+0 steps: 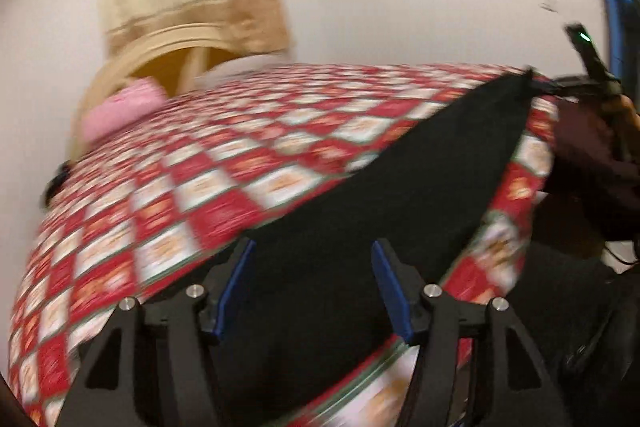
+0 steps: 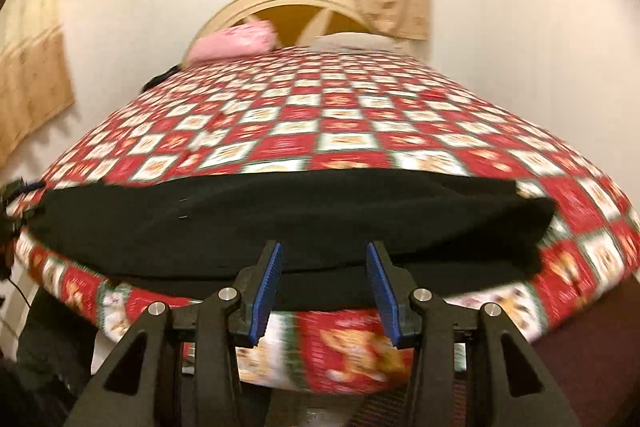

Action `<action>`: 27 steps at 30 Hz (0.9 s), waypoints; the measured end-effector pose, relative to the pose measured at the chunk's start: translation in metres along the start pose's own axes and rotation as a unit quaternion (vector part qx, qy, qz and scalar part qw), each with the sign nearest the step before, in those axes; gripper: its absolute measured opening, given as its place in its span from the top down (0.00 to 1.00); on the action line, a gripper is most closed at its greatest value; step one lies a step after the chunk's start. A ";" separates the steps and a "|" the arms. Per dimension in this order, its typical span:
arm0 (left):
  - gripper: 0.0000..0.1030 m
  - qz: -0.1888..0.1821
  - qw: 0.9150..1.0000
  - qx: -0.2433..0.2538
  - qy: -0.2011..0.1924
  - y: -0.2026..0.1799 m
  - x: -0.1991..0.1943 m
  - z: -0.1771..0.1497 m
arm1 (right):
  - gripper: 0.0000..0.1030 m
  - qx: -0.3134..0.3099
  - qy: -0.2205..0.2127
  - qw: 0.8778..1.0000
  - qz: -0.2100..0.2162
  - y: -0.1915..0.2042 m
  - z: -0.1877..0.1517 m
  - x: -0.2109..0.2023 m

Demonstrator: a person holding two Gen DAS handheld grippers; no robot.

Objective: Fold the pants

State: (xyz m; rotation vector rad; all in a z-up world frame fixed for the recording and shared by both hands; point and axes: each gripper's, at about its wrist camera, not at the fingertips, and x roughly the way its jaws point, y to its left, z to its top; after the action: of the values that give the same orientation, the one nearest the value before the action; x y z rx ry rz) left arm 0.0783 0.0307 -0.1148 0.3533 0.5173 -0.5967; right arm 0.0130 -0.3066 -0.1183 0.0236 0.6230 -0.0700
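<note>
Both grippers free above the black pants, between folds.

The pants (image 2: 280,223) lie flat in a long doubled band along the near edge of the checked bedspread (image 2: 320,115). The left gripper (image 1: 314,287) and the right gripper (image 2: 322,287) stand parted, pads clear of cloth, grasping nothing. Likely next: grip one end of the band and fold it across toward the other.

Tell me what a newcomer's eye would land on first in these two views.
First, the bedspread of red and white squares that covers the whole bed. Next, the black pants stretched in a long band along its near edge, dark against the pattern. Then the blue-padded right tongs and left tongs in the foreground, both open over the pants, and the pink pillow by the headboard.
</note>
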 end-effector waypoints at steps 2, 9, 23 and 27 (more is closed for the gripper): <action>0.42 -0.032 0.999 0.030 -0.001 -0.027 0.016 0.014 | 0.55 0.017 0.001 1.000 -0.011 -0.012 -0.002 -0.002; 0.48 -0.115 0.990 0.081 0.019 -0.089 0.062 0.037 | 0.55 0.129 0.003 0.992 0.002 -0.072 -0.002 -0.008; 0.49 -0.118 0.987 0.092 0.061 -0.110 0.091 0.026 | 0.55 0.313 0.035 0.947 0.060 -0.128 0.014 0.013; 0.49 -0.131 0.987 0.076 0.059 -0.107 0.094 0.026 | 0.55 0.334 0.064 0.938 0.063 -0.122 0.009 0.024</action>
State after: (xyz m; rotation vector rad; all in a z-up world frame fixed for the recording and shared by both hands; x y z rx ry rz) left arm 0.0890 -0.1051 -0.1640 0.4725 0.6386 -0.8759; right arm 0.0286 -0.4301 -0.1246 0.7318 0.7035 -0.1557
